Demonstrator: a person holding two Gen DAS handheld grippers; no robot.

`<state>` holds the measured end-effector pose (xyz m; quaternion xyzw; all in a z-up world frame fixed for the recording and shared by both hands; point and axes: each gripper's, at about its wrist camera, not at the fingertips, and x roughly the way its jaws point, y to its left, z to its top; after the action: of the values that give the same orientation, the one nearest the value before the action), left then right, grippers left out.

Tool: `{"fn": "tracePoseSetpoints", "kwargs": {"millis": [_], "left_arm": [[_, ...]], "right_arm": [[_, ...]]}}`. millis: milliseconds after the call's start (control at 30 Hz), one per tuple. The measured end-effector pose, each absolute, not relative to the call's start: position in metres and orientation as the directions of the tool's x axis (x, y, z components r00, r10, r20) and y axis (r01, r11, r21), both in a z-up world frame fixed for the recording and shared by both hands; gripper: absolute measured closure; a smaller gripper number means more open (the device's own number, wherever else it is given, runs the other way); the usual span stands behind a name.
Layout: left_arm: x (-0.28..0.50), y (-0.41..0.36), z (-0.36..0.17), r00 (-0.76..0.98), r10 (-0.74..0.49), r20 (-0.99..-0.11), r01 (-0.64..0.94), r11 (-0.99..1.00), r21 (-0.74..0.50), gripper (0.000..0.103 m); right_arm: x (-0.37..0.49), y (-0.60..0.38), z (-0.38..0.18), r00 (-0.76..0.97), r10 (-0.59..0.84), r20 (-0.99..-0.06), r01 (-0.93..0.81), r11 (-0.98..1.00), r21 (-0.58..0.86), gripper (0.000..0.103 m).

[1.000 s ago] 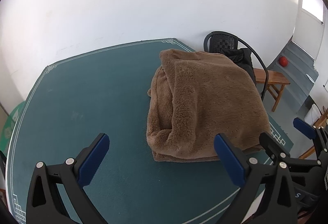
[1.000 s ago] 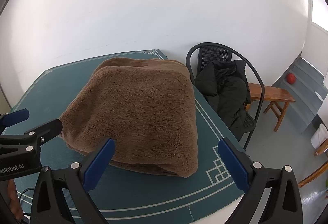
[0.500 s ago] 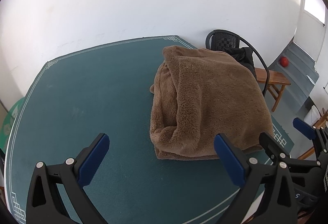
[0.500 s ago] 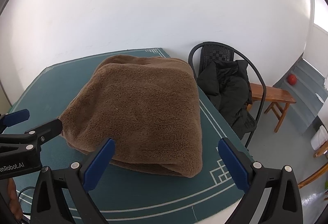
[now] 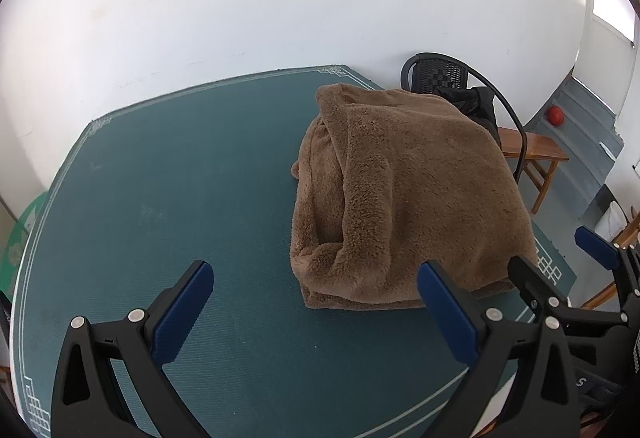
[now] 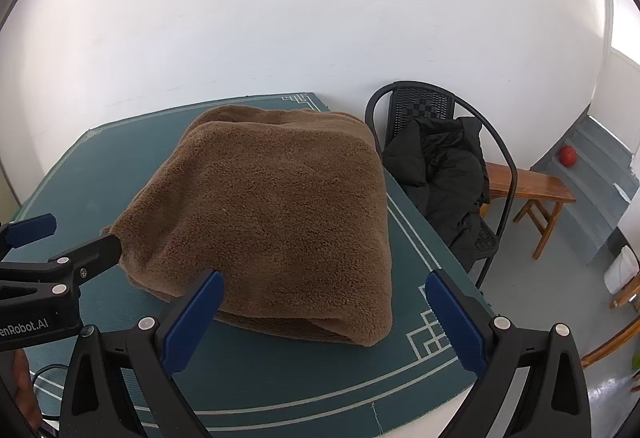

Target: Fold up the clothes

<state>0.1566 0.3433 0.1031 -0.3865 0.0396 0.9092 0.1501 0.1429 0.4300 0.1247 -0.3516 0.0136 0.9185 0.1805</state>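
- Brown fleece garment (image 5: 408, 197) lies as a thick folded bundle on the green tabletop (image 5: 180, 197); in the left wrist view it fills the centre-right of the frame.
- Left gripper (image 5: 316, 302): fingers spread wide, nothing held; the bundle sits ahead and to the right of them.
- Right gripper (image 6: 324, 312): fingers likewise released and empty; the bundle's near edge lies just above and between them.
- Judgement: the right gripper is the nearer; long axis cannot be told.
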Motion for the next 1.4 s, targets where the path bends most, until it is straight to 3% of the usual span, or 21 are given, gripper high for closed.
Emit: {"fn": "tracePoseSetpoints", "kwargs": {"millis": [333, 1400], "left_arm": [[0.163, 0.351, 0.108, -0.697, 0.238, -0.677, -0.323, -0.946, -0.001, 0.001], [0.156, 0.335, 0.093, -0.644, 0.234, -0.728, -0.289, -0.956, -0.051, 0.001]], "right_arm": [[0.145, 0.435, 0.125, -0.688, 0.328, -0.648, -0.352, -0.931, -0.097, 0.001], [0.142, 0.422, 0.119, -0.678, 0.325, -0.660, -0.336, -0.935, -0.116, 0.001]]}}
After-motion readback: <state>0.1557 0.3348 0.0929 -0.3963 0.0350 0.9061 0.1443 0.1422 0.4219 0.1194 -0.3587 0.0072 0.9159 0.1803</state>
